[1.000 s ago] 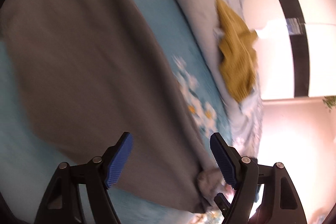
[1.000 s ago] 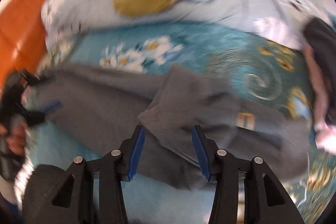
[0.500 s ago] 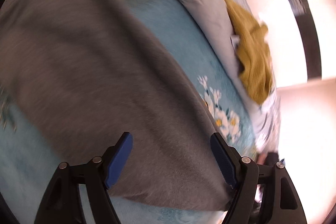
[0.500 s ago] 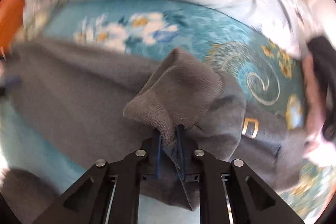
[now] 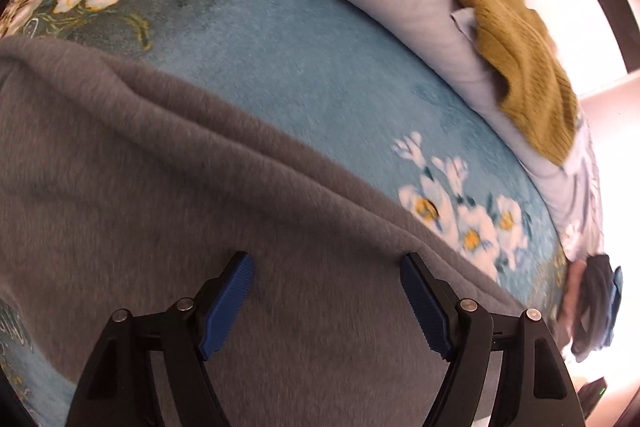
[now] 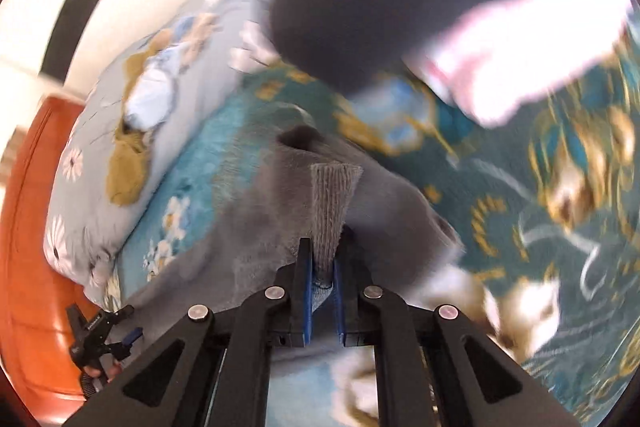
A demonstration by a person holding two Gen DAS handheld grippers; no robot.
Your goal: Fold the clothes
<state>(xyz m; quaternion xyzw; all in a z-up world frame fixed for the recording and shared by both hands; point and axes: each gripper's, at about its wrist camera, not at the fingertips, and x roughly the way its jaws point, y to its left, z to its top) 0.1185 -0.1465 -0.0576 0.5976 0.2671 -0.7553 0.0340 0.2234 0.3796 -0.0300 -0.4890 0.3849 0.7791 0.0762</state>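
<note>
grey sweater (image 5: 168,211) flat lengthwise along blanket (image 5: 304,67), ribbed cuff (image 6: 332,203) clenched in right tongs (image 6: 322,291), left tongs (image 5: 326,301) released

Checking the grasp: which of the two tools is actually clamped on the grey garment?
The right tool: shut on a ribbed edge of the grey garment. The left tool is open above the cloth.
</note>
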